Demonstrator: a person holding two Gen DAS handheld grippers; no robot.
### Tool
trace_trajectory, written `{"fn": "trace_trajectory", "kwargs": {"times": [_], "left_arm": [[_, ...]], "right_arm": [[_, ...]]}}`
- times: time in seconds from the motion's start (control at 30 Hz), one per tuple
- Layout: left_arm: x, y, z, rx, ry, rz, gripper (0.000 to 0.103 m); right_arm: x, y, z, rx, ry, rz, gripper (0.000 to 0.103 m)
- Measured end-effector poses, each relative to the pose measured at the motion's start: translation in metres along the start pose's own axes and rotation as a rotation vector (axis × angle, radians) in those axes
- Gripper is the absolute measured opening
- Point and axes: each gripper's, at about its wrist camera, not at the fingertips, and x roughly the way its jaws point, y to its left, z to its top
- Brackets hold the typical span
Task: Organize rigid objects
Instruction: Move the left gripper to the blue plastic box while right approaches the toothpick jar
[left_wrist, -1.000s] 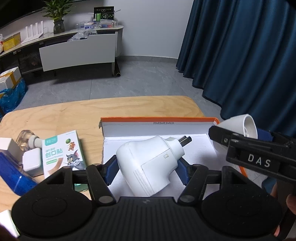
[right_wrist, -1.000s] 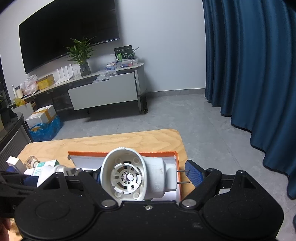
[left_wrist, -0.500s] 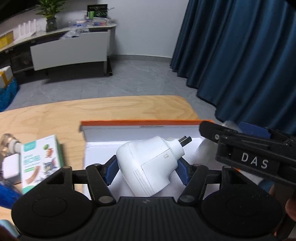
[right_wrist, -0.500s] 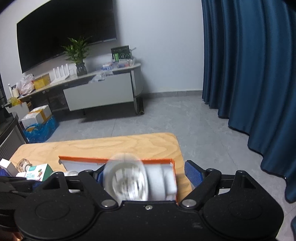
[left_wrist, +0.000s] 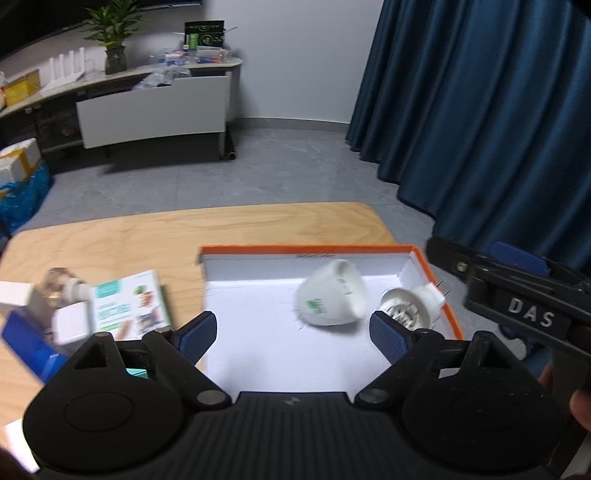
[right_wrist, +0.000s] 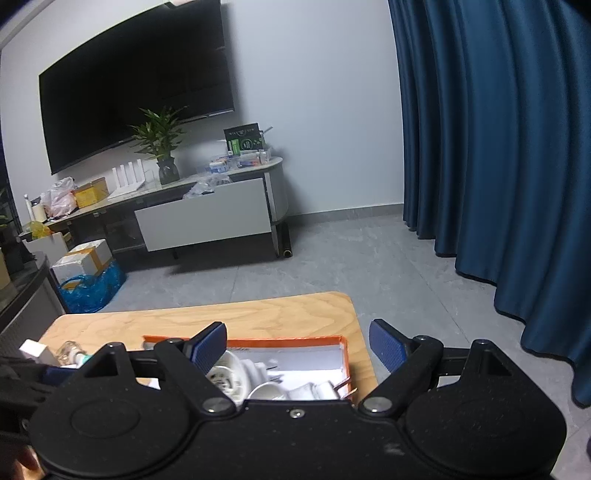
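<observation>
Dark blue curtains (left_wrist: 480, 110) are hanging behind a wooden desk (left_wrist: 184, 232) whose right end is carrying an orange-rimmed white box (left_wrist: 314, 250). Two white plug-in devices are lying inside it toward its right wall, the rounded one (left_wrist: 330, 297) just beside the pronged one (left_wrist: 412, 302). The left gripper (left_wrist: 291, 332) is opening its jaws, nothing between them. The right gripper (right_wrist: 299, 345) is hovering spread wide and empty. A green packet (left_wrist: 127, 301) is lying near the desk's left edge.

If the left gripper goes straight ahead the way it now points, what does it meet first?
Probably the white floor of the orange-rimmed box; the left gripper, jaws opening with nothing between them, points there. The white plug-in device lies slightly beyond; depth is unclear.
</observation>
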Motion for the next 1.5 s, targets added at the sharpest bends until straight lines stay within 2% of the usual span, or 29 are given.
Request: {"fn": "trace_trajectory", "kwargs": {"times": [0.27, 0.57, 1.13, 1.5], "left_arm": [[-0.036, 0.025, -0.008, -0.024, -0.005, 0.082, 0.097], [-0.066, 0.044, -0.023, -0.047, -0.029, 0.093, 0.097], [-0.101, 0.12, -0.056, -0.13, -0.047, 0.159, 0.097], [-0.103, 0.17, -0.076, -0.212, -0.026, 0.213, 0.097]], "right_arm": [[-0.04, 0.023, -0.001, -0.019, -0.004, 0.002, 0.101], [-0.066, 0.048, -0.012, -0.029, 0.01, 0.024, 0.101], [-0.069, 0.12, -0.041, -0.091, 0.087, 0.134, 0.101], [-0.06, 0.144, -0.066, -0.112, 0.15, 0.185, 0.101]]}}
